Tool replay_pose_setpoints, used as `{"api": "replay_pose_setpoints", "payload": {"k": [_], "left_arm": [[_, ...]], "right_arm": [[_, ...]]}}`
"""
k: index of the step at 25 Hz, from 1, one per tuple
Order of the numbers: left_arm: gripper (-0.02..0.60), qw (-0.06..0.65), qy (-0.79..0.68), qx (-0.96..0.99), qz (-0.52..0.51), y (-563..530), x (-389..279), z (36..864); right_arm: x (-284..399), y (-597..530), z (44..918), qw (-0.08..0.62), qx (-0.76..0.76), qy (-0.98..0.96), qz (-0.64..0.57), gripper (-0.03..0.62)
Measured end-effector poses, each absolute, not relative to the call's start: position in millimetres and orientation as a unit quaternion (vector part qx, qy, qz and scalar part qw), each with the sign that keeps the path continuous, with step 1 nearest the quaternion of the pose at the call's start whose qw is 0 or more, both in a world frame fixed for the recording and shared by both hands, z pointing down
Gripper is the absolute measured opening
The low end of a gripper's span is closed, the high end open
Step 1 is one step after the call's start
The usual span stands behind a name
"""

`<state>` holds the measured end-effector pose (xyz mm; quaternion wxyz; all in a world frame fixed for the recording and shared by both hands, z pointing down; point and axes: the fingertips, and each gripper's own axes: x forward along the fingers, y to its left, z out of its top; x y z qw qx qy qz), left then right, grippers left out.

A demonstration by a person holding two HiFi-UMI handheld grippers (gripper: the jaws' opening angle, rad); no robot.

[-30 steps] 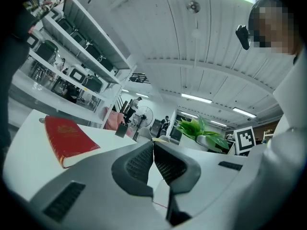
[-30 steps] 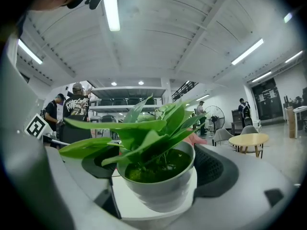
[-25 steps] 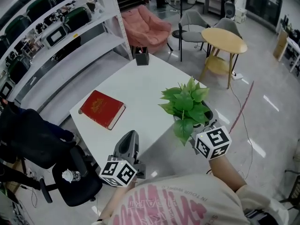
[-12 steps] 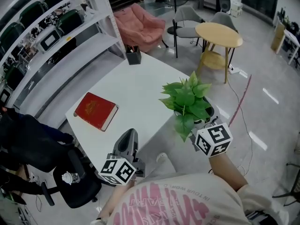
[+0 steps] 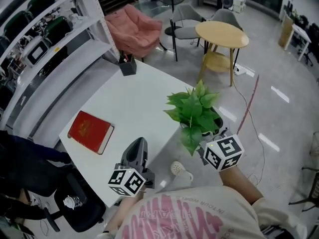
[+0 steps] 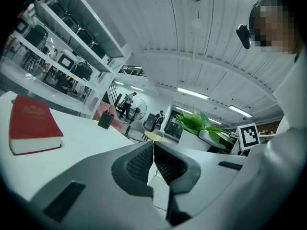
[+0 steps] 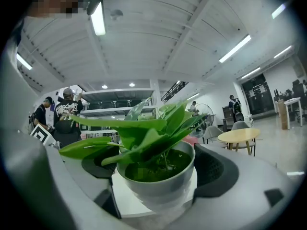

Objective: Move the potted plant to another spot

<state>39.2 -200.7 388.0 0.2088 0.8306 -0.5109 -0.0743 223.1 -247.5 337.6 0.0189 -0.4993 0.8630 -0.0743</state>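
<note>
White table (image 5: 144,91): large, square, plain white top; the landmark for this report.
Round wooden table (image 5: 222,34): light wood with a lower shelf, on the floor well beyond the white table's far right side. A possible new spot, by judgement only.
Red book (image 5: 90,132): hardcover, lying flat and closed near the white table's left corner.
Potted plant (image 5: 193,111): broad green leaves in a round, pale grey-white pot, upright. It is at the white table's near right edge, partly out past it. The views do not show whether its base rests on the top.
Progress: grip made, plant at the table's margin. Judged early in the carry; transport and set-down remain.
Right gripper (image 7: 154,174): jaws spread wide, ribbed pads against opposite sides of the pot. It holds the potted plant.
Left gripper (image 6: 153,153): jaws pressed together with nothing between them, over the white table's near edge, well apart from the plant.
Dark pen holder (image 5: 127,65): small square cup at the white table's far corner, untouched.
</note>
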Motion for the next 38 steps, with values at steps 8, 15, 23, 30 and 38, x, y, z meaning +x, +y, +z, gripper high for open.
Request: {"api": "replay_pose_setpoints", "payload": {"k": [8, 15, 23, 30, 38], "left_arm": [[0.025, 0.231, -0.510, 0.825, -0.080, -306, 57, 385], [0.025, 0.223, -0.504, 0.831, -0.075, -355, 66, 400], [0.025, 0.238, -0.515, 0.821, -0.064, -397, 65, 408], [0.025, 0.249, -0.543, 0.799, -0.063, -412, 40, 415], [0.025, 0.245, -0.549, 0.796, -0.074, -435, 36, 414]], "right_arm": [[242, -342, 336, -0.004, -0.510, 0.857, -0.076, 0.505], [249, -383, 369, -0.003, -0.515, 0.852, -0.092, 0.505], [250, -435, 386, -0.015, -0.508, 0.853, -0.114, 0.505], [239, -464, 407, -0.037, -0.496, 0.857, -0.131, 0.506], [231, -481, 428, -0.059, -0.486, 0.861, -0.136, 0.506]]}}
